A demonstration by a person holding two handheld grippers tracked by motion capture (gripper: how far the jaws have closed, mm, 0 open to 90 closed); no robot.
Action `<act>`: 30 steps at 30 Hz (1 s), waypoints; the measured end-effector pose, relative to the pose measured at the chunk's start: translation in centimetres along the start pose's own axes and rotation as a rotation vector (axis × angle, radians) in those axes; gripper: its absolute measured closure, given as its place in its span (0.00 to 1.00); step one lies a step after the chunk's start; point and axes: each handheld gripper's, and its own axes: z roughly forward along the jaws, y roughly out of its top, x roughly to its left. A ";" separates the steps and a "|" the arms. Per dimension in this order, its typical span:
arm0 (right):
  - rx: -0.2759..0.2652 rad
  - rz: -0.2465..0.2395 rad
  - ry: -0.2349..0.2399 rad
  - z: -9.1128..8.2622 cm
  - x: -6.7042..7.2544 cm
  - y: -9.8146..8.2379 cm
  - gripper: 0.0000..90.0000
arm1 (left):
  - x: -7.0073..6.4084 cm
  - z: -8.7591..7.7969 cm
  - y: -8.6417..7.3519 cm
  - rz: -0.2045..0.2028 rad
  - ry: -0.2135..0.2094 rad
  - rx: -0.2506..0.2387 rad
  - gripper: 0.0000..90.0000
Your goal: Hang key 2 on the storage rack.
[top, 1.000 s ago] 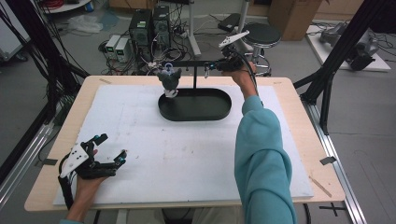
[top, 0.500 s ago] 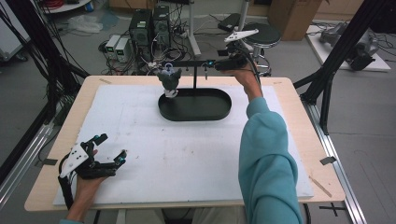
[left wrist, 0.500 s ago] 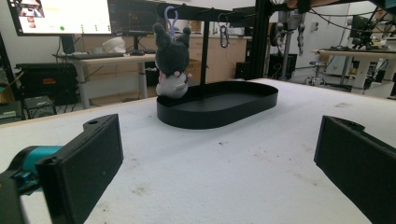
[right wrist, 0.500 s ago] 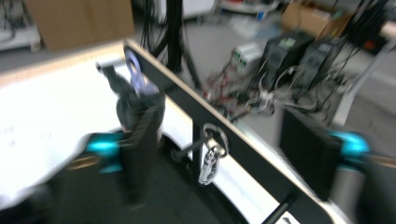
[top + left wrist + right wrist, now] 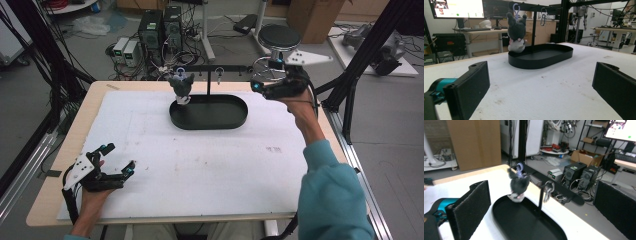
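**Plush hung, jaws let go**

While my right gripper [image 5: 256,86] holds level with the rack's bar [image 5: 554,185], its jaws have just been opening, nothing between them. Ahead of them the plush toy [image 5: 518,185] hangs by its loop, over the black tray [image 5: 524,220]. My left gripper [image 5: 117,159] rests spread, empty.

One plush toy [image 5: 181,86], one tray [image 5: 235,117]
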 end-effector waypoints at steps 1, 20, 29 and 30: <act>-0.003 -0.002 -0.001 -0.8 0.6 -0.5 0.01 | 0.0 0.0 0.0 0.003 0.000 -0.002 0.02; -0.092 0.014 -0.181 -7.4 8.0 -16.1 0.01 | -0.1 -0.1 0.0 0.007 0.004 -0.009 0.02; -0.118 0.064 -0.218 -7.2 8.4 -20.6 0.01 | -0.1 -0.1 0.0 0.006 0.007 -0.011 0.02; -0.118 0.071 -0.217 -7.2 8.4 -20.9 0.01 | -0.1 -0.1 0.0 0.006 0.005 -0.011 0.02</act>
